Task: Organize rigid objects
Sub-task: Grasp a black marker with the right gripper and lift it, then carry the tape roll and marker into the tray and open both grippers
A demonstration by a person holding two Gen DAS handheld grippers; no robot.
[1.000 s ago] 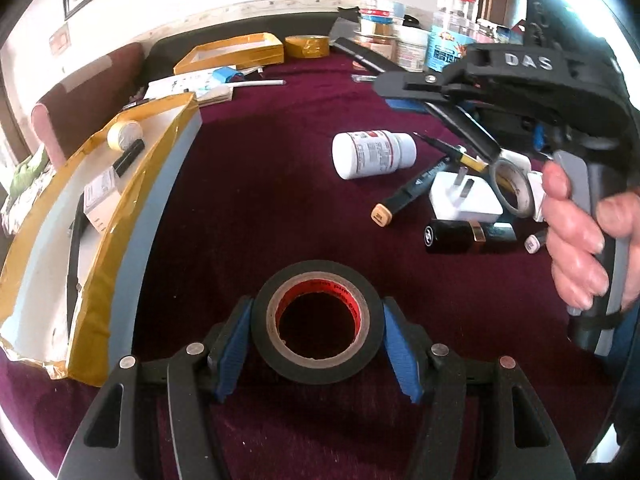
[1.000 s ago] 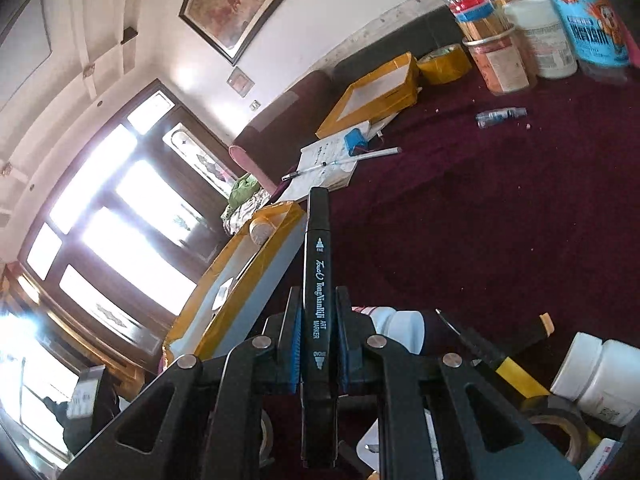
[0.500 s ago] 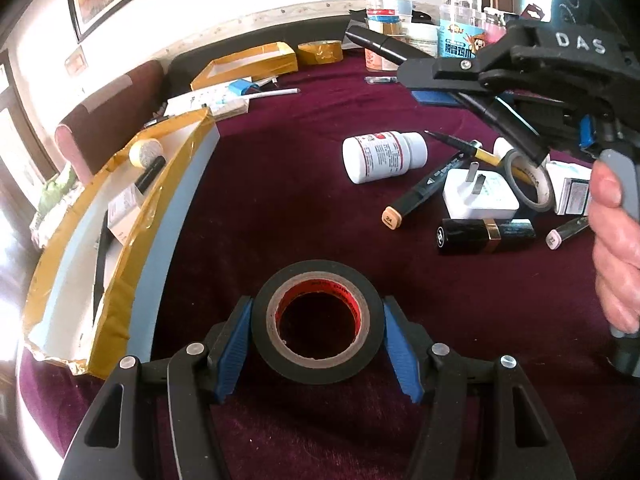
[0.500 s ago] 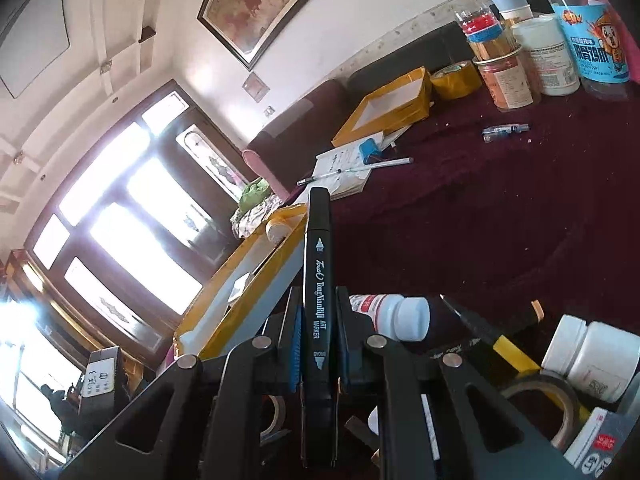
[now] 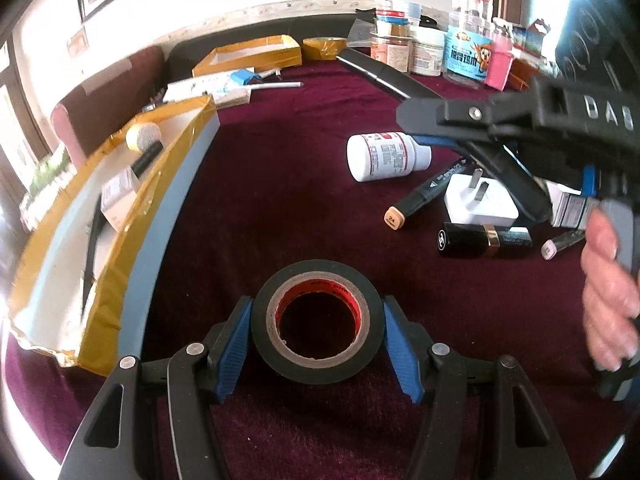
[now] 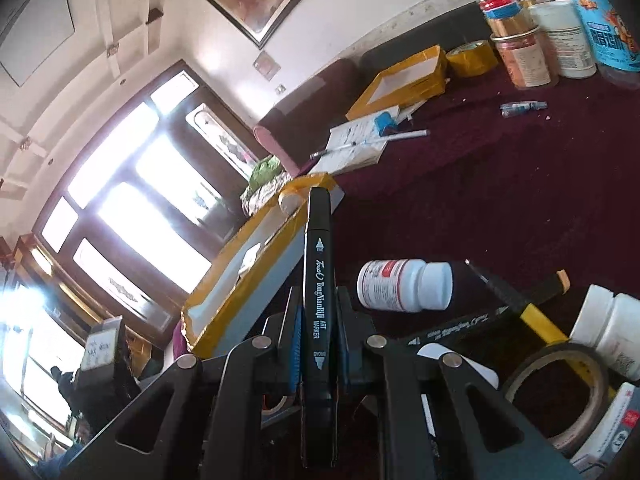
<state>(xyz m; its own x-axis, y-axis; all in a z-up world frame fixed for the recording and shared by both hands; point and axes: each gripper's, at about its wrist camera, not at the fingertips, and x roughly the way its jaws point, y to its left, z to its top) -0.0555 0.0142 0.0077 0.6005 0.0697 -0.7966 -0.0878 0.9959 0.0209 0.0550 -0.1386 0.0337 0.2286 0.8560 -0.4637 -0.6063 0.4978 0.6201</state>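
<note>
A black tape roll [image 5: 316, 274] with a red core lies flat on the maroon cloth, and my left gripper [image 5: 318, 332] is shut on it, blue pads against both sides. My right gripper [image 6: 318, 320] is shut on a black art marker [image 6: 319, 248] that sticks out forward. In the left wrist view the right gripper [image 5: 424, 128] hangs above the cluttered right side, a hand [image 5: 608, 300] on its handle, the marker [image 5: 384, 76] pointing to the far left. A long yellow-taped tray [image 5: 152, 208] holding a few items lies to the left of the tape roll.
A white pill bottle [image 5: 386, 156], a beige-tipped marker [image 5: 424, 196], a white plug [image 5: 476, 204] and a black lipstick tube [image 5: 480, 240] lie at right. Jars [image 5: 468, 52], a smaller yellow box [image 5: 248, 56] and a yellow tape roll [image 5: 324, 48] stand at the back.
Both grips are unchanged. The right gripper with the marker has shifted only slightly, and the left gripper has stayed on the tape roll.
</note>
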